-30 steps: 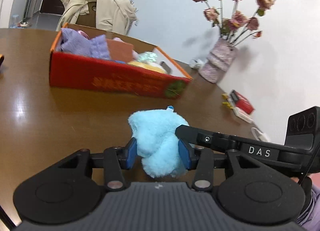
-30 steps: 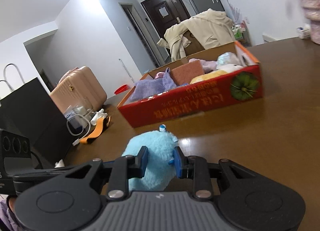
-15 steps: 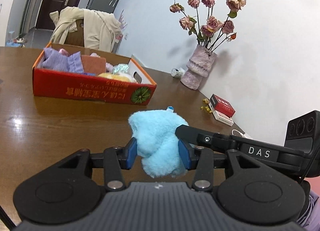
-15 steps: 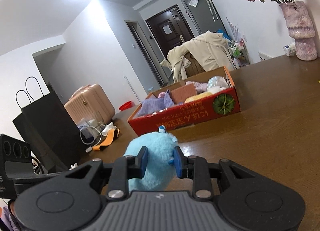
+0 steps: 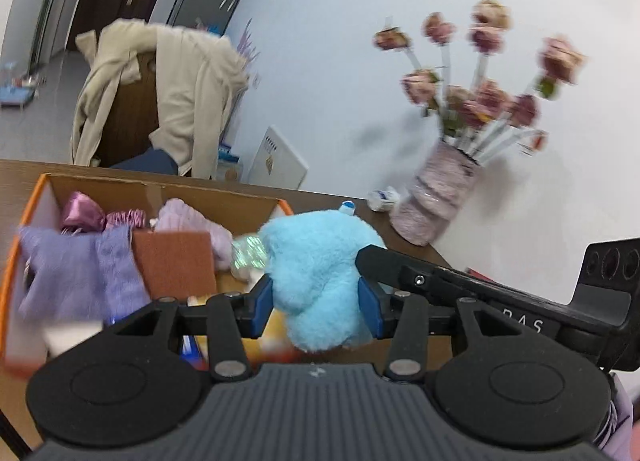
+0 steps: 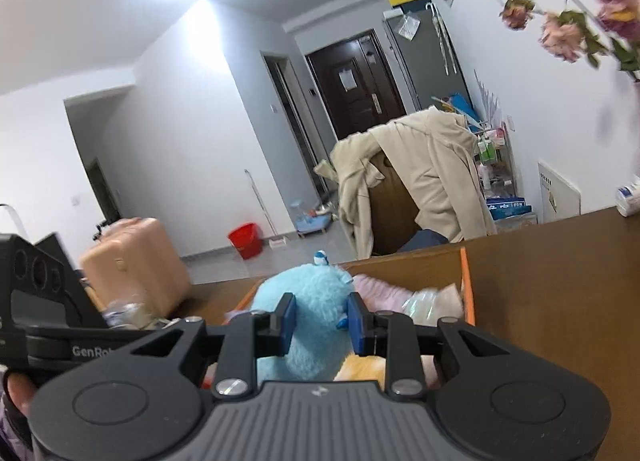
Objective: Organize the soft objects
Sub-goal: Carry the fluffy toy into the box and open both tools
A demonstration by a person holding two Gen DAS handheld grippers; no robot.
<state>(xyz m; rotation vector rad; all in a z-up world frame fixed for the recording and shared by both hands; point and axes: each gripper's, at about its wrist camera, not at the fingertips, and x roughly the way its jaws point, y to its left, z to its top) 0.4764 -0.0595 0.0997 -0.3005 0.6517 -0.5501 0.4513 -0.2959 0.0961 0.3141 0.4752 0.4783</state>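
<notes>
Both grippers have lifted the blue plush toy [image 5: 316, 277] off the table and carried it over the orange-rimmed box [image 5: 24, 221]; left gripper [image 5: 316, 303] and right gripper [image 6: 322, 323] are each clamped on it; purple cloths [image 5: 80, 265] sit inside on the left; flower vase [image 5: 436, 197] stands far right.

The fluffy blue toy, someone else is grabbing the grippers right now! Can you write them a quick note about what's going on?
Left gripper: shut on the fluffy light-blue plush toy.
Right gripper: shut on the same toy, so both share it.
Toy hangs in the air over the orange-edged cardboard box.
Done: purple knitted cloth, brown square sponge, pink satin piece and other soft things already lie in the box.
Left: lower the toy into the box, open both sets of fingers, pull back.
</notes>
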